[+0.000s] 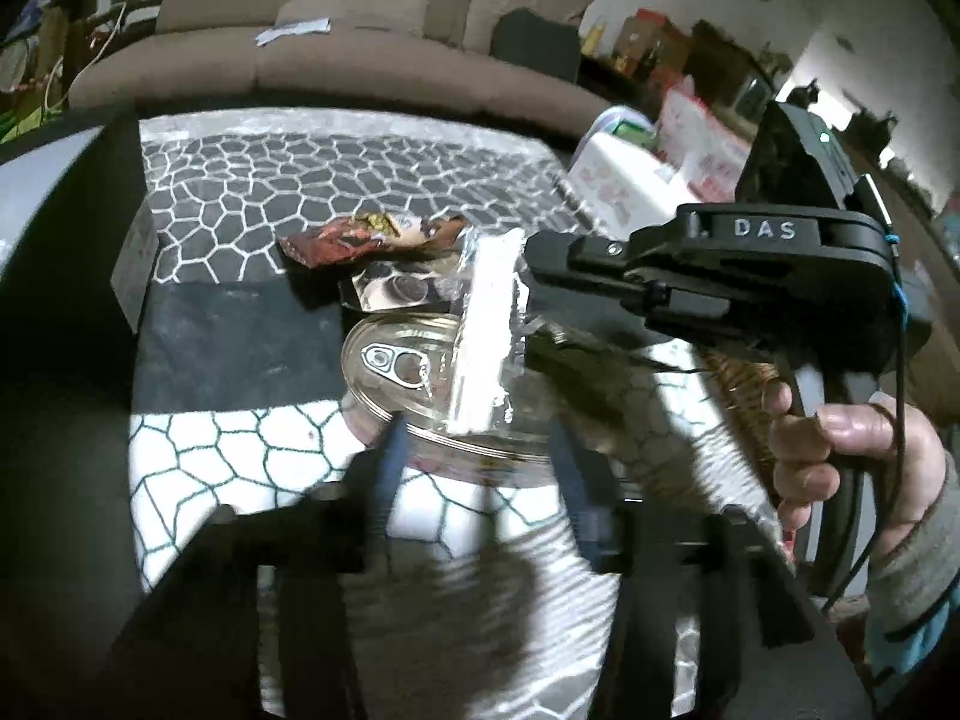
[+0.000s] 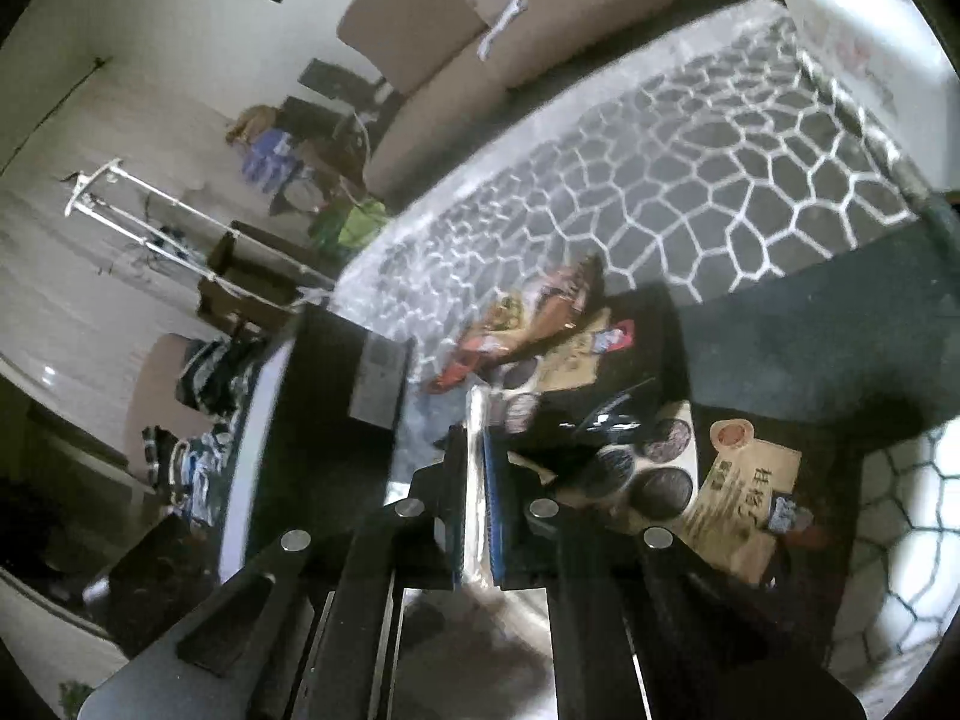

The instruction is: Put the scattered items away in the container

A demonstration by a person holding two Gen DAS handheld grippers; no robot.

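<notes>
In the left wrist view my left gripper [image 1: 480, 468] stands open, and its blue pads [image 1: 390, 456] are blurred. The lower end of a silvery foil wrapper strip [image 1: 486, 330] hangs between them without being pressed. My right gripper [image 1: 534, 276] reaches in from the right and is shut on the strip's upper part. Just beyond the left fingertips, under the strip, lies a can with a pull-tab lid [image 1: 384, 360]. In the right wrist view the right gripper [image 2: 477, 438] clamps the foil strip [image 2: 477, 480] edge-on. A cookie packet [image 2: 660, 468] and a crumpled red snack wrapper [image 2: 528, 324] lie past it.
A tall dark box [image 1: 72, 300] stands at the left on the honeycomb-patterned cloth [image 1: 300, 180]. A person's hand [image 1: 840, 438] grips the right gripper's handle. White bags and boxes [image 1: 618, 180] sit at the table's right edge, and a beige sofa [image 1: 360, 60] is behind.
</notes>
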